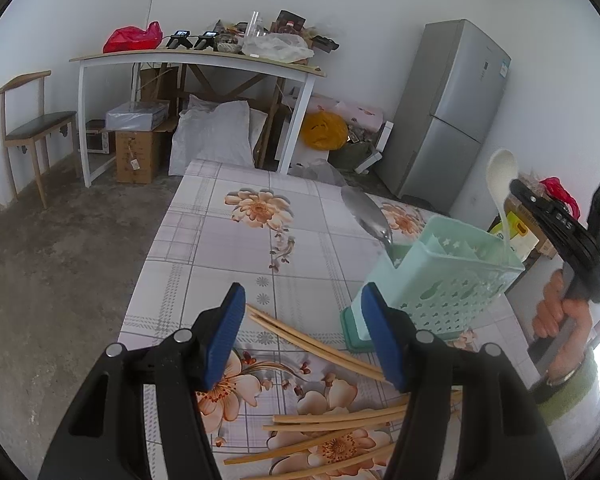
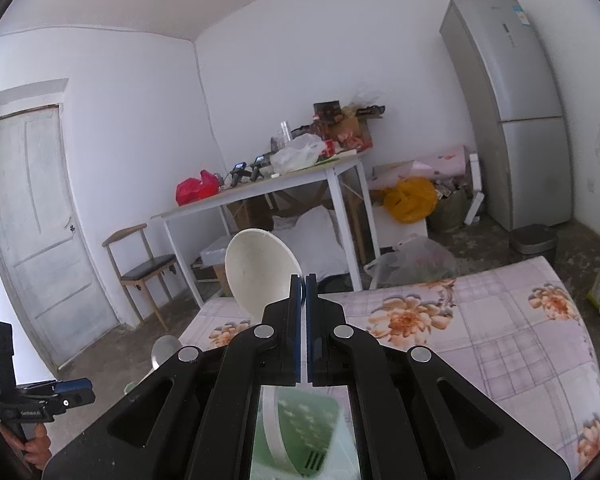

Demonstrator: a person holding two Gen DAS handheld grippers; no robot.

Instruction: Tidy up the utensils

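A: Left wrist view? 
B: Left hand-held gripper (image 1: 302,336), ribbed blue pads apart, over thin bamboo chopsticks (image 1: 332,424) on the floral table (image 1: 204,240). Perforated mint caddy (image 1: 432,280) at right holds a metal spoon (image 1: 366,212); far table is bare.

A: Right wrist view? 
B: Right hand-held gripper (image 2: 303,280) clamped on a smooth white spoon (image 2: 256,272), its handle in the caddy (image 2: 312,432).

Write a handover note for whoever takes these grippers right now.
Left hand-held gripper: open, empty, above the chopsticks on the table.
Right hand-held gripper: shut on the white spoon, handle lowered into the green basket, bowl up.
Done: metal spoon stands in the basket.
Left: release the white spoon, then probably move the chopsticks into the basket.
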